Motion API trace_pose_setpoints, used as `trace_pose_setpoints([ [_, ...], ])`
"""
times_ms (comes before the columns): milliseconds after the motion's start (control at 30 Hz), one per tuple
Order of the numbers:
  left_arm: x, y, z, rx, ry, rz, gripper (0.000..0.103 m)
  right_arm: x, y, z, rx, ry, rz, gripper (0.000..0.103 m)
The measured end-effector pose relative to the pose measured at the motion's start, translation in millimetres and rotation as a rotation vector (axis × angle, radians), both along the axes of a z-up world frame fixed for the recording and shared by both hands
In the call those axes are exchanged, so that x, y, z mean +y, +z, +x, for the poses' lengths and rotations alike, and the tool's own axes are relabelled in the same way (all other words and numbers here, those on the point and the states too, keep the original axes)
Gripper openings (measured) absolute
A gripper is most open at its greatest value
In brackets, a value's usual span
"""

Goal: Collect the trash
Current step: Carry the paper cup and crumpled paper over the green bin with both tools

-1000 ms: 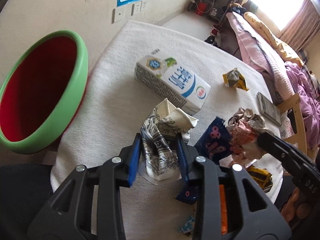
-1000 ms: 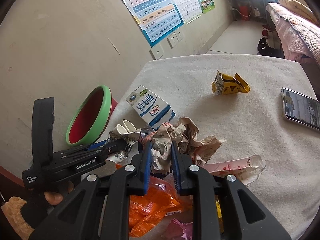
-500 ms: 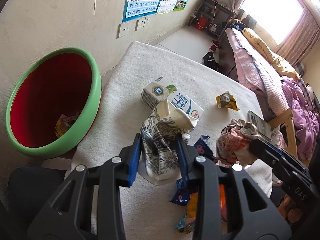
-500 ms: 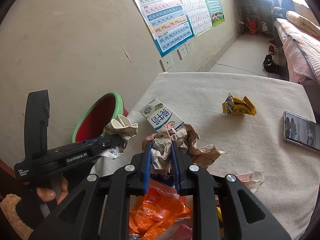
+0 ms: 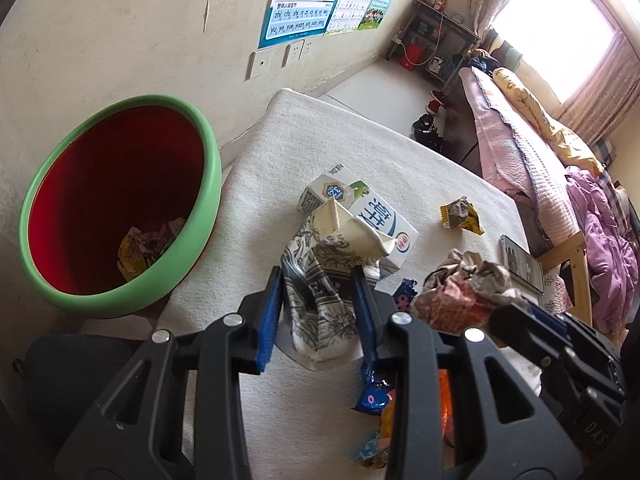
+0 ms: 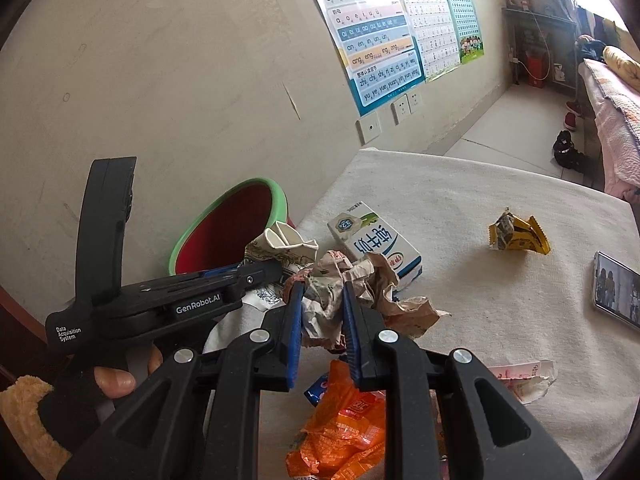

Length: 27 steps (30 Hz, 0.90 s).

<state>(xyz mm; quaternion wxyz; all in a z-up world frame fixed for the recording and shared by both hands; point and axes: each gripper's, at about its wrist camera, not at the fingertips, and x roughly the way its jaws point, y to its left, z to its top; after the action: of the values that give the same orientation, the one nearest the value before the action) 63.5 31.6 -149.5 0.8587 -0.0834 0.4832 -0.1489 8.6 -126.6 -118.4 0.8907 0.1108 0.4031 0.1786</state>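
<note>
Two claws are shown above the white surface (image 5: 400, 152). Beside it stands the bin (image 5: 120, 208), some trash inside. The left claw (image 5: 320, 300) is clamped on a patterned cup (image 5: 324, 280); the right claw (image 6: 320, 312) is clamped on crumpled paper (image 6: 332, 284). A carton (image 6: 376, 248) and yellow wrapper (image 6: 518, 234) lie on the surface.

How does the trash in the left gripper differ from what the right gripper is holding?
The left gripper is shut on a crushed paper cup, white with a dark printed pattern; the right gripper is shut on a crumpled paper wad, brownish with pink marks. The cup keeps a folded, flattened shape, while the wad is a loose ball with a trailing flap. Both are held above the table, near the green-rimmed bin.
</note>
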Motion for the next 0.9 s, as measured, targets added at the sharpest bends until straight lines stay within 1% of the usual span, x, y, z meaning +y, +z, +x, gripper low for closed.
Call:
trace_pose_setpoints([
  [500,12.1,-0.6,2.6,0.002,0.033,-0.007,0.033,22.9,-4.8,4.4,0.01,0.063,-0.01,0.019],
  [900,27.5,-0.1,6.7,-0.002,0.07,-0.01,0.033,40.0,-2.2,12.3,0.009,0.111,-0.015,0.019],
])
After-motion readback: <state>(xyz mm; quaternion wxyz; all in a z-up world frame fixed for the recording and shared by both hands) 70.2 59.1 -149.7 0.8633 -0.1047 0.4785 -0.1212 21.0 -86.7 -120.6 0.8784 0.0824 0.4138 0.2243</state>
